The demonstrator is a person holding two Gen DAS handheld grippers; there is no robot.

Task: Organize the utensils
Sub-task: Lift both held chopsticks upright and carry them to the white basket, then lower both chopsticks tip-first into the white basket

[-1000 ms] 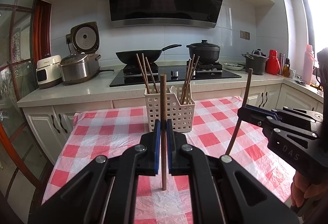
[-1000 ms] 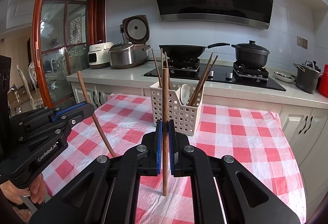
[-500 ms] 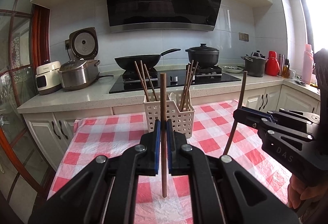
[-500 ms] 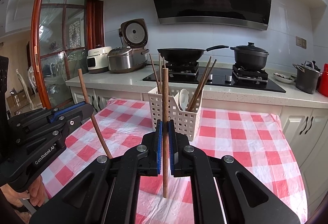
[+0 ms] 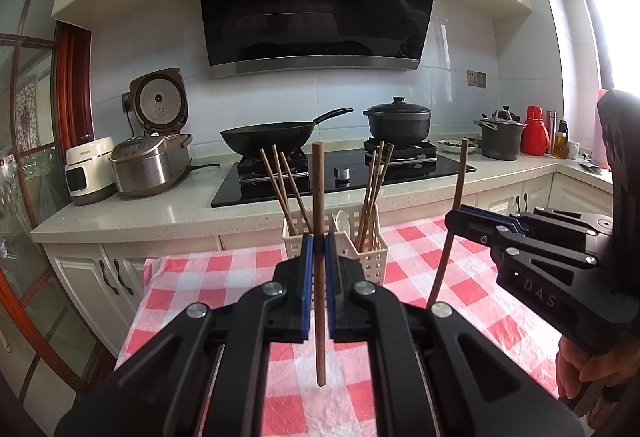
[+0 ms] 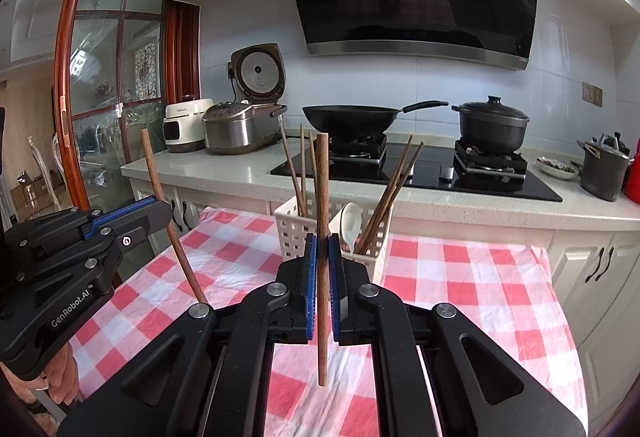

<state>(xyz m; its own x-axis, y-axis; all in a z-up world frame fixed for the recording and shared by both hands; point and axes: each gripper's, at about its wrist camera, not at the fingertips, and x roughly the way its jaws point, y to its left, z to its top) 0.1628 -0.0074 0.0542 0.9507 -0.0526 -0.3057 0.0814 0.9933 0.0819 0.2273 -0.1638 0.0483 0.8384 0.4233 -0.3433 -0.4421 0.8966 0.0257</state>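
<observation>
Your left gripper (image 5: 316,249) is clamped on one wooden chopstick (image 5: 319,221), held upright with its lower tip hanging clear above the red-checked tablecloth (image 5: 224,277). Just beyond it stands the white slotted utensil basket (image 5: 372,257): a few chopsticks lean in its left compartment, a white spoon (image 6: 350,221) sits in the middle, and more chopsticks lean in the right one. To the right, your right gripper (image 6: 322,253) is likewise pinched on a second chopstick (image 6: 322,197), also upright and off the cloth. You look to be at the carrying step, with both sticks lifted and the basket ahead. Next, bring each lower tip over the basket rim, line it up with a chopstick compartment rather than the spoon's, lower it in, and only then let go.
</observation>
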